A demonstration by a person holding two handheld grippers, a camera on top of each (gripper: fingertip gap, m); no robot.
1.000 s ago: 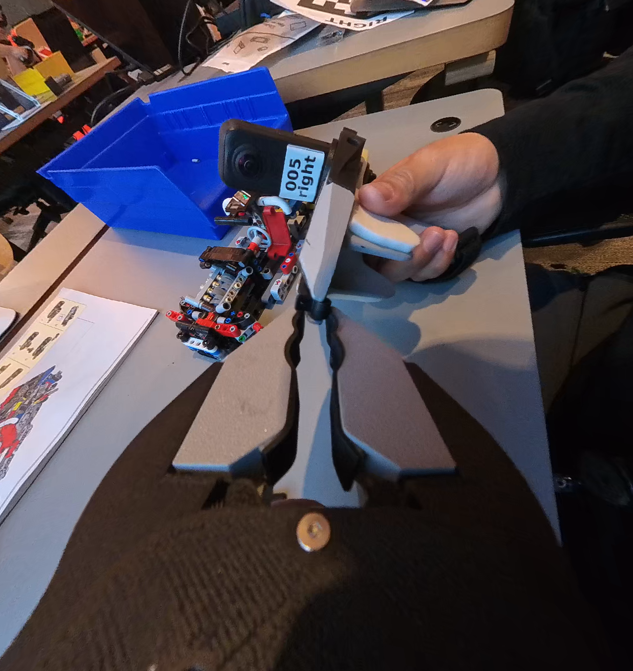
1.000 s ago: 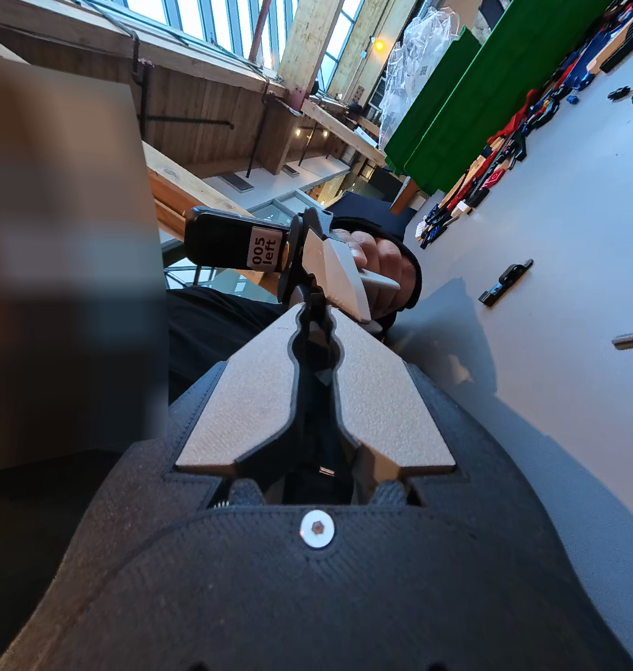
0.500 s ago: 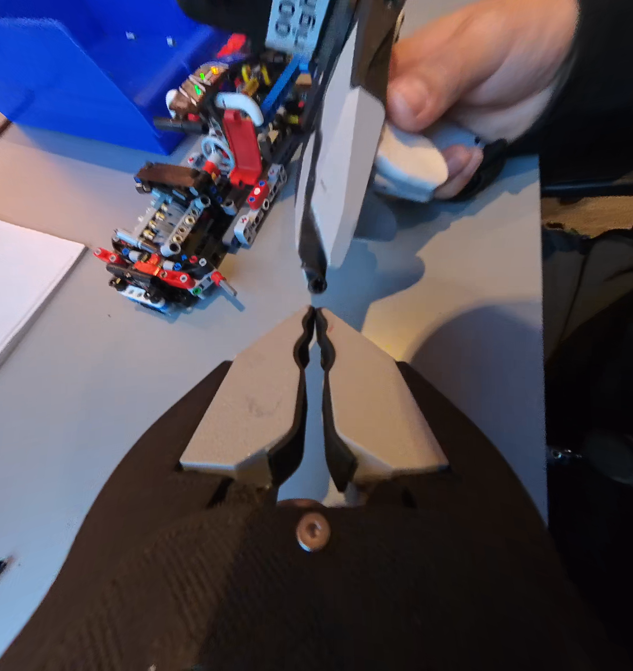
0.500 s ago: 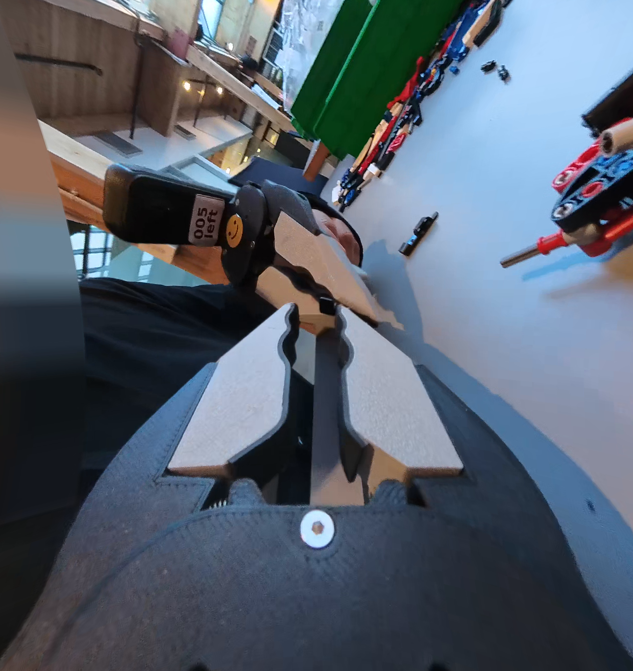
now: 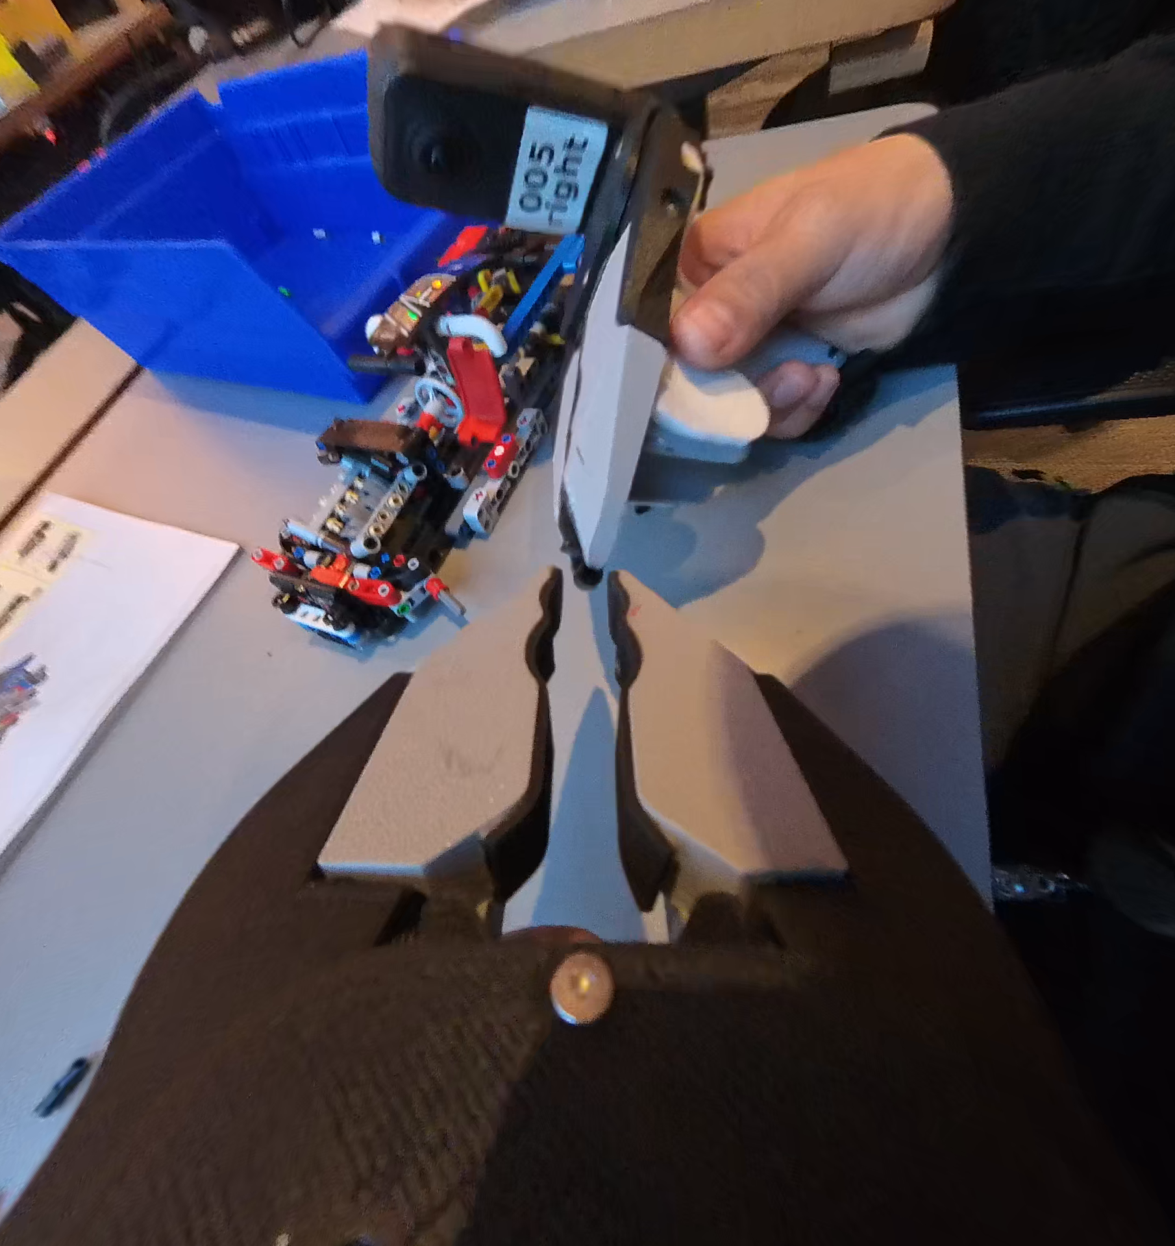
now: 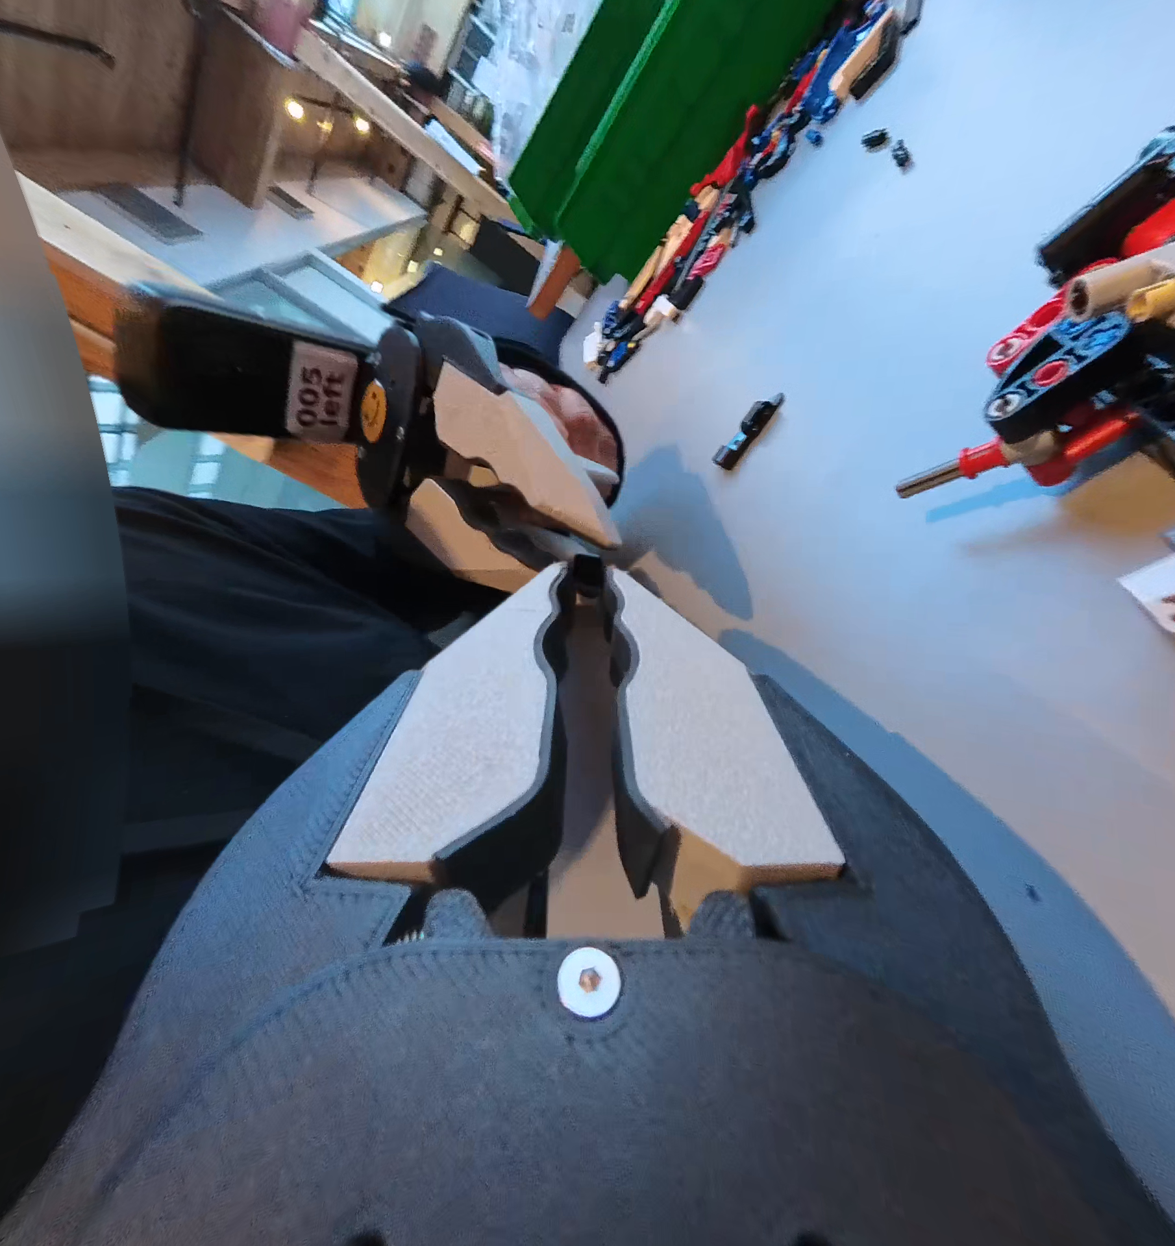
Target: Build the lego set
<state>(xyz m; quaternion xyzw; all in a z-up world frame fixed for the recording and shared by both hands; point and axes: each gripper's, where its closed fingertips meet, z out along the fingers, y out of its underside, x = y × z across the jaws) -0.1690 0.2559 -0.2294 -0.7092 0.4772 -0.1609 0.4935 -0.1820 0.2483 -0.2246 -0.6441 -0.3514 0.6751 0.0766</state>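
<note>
A partly built lego vehicle (image 5: pixel 423 472), black, red and grey, lies on the grey table (image 5: pixel 234 775); its end shows in the right wrist view (image 6: pixel 1111 377). My right gripper (image 6: pixel 586 576) is shut on a small black lego pin (image 6: pixel 586 573) and points down at the table beside the model. In the left wrist view the right gripper (image 5: pixel 588 573) holds the pin (image 5: pixel 586 574) just at my left gripper's tips. My left gripper (image 5: pixel 583 583) is open a little and empty, its tips either side of the pin. It also shows in the right wrist view (image 6: pixel 571 532).
A blue bin (image 5: pixel 187 270) stands behind the model. An instruction booklet (image 5: pixel 65 640) lies at the left. A loose black piece (image 6: pixel 747 431) lies on the table, with a pile of loose parts (image 6: pixel 706 270) farther off. A person's hand (image 5: pixel 807 270) holds the right gripper. The loose black piece (image 6: pixel 747 431) is about equally far from each gripper, around 12 cm.
A second ago both grippers met at the pin. Then the left gripper drew back shut and empty. Now its jaws have opened and its tips flank the pin again.
</note>
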